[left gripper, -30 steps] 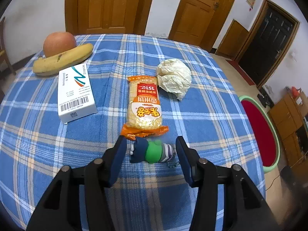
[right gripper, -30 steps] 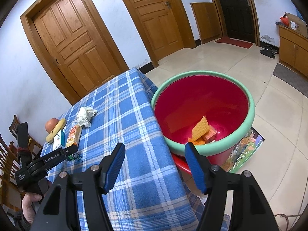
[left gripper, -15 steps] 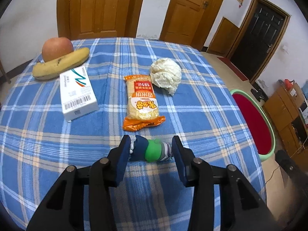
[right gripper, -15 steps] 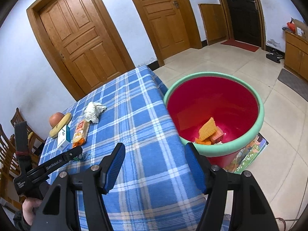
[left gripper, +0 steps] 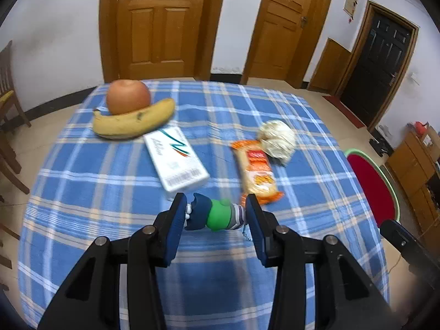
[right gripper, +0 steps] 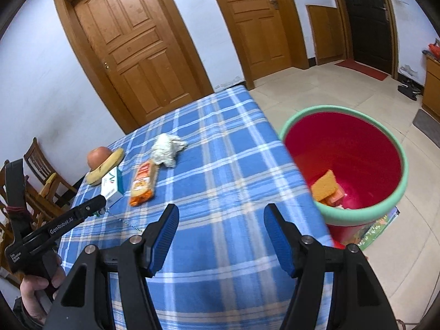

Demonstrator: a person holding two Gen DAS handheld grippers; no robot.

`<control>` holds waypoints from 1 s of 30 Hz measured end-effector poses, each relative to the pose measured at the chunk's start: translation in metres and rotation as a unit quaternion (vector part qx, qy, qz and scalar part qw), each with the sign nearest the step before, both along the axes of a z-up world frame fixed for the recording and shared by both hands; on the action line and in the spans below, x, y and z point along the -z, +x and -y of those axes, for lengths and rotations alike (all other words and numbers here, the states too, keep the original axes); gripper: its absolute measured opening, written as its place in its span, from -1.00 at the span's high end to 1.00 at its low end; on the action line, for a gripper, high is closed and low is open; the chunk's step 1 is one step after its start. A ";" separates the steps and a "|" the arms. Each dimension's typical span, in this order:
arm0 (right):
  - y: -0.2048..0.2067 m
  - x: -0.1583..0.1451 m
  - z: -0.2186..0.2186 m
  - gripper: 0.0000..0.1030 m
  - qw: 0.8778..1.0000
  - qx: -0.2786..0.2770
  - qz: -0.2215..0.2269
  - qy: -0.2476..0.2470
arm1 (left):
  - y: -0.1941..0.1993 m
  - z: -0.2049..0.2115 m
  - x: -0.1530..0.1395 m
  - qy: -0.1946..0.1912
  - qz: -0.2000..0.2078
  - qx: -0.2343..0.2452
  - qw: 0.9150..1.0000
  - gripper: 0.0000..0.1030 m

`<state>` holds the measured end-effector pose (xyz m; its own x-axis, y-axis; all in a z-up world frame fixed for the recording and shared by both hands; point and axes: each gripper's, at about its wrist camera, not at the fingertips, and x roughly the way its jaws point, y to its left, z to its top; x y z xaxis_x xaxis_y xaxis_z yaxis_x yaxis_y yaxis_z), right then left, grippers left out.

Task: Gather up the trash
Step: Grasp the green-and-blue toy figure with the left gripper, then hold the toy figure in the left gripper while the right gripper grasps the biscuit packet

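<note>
Blue plaid tablecloth (left gripper: 110, 165) covers the table; wooden panelled doors (left gripper: 159, 22) and white walls are seen behind it. Left gripper (left gripper: 216, 211) is seen low over the near part of the cloth, its blue pads closed against both ends of a small toy figure with a navy cap, green middle and striped end (left gripper: 217, 214), which is gripped crosswise between them. Just ahead and to the right of that gripper an orange snack packet (left gripper: 257, 170) lies flat; a crumpled white paper ball (left gripper: 277, 140) is touching its far end. Ahead and slightly left lies a white carton with a teal stripe (left gripper: 177, 161); beyond it a yellow banana (left gripper: 134, 121) is pressed against a red apple (left gripper: 128, 100).

Right gripper (right gripper: 221, 220) is held above the near cloth with pads spread wide and nothing between them. To its right, on the tiled floor beside the table edge, a red plastic tub with a green rim (right gripper: 390, 192) is seen, with orange wrappers (right gripper: 326, 185) inside.
</note>
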<state>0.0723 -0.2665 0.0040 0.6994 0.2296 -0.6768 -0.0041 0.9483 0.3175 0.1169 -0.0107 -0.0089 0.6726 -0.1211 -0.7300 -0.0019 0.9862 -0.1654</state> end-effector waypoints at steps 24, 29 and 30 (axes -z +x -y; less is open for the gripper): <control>0.073 0.023 -0.124 -0.30 0.993 -0.102 -0.037 -0.052 | 0.002 -0.080 0.018 -0.013 -0.014 -0.071 0.997 0.14; 0.087 0.031 -0.134 -0.30 0.991 -0.106 -0.048 -0.061 | 0.003 -0.082 0.023 -0.016 -0.019 -0.074 0.997 0.14; 0.090 0.034 -0.135 -0.30 0.991 -0.107 -0.051 -0.063 | 0.003 -0.083 0.024 -0.017 -0.019 -0.075 0.997 0.14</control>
<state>0.1625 -0.1311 -0.0296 0.5699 0.2753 -0.7742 -0.1836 0.9610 0.2066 0.1198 0.0723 -0.0328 0.6567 -0.0464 -0.7527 -0.1552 0.9684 -0.1951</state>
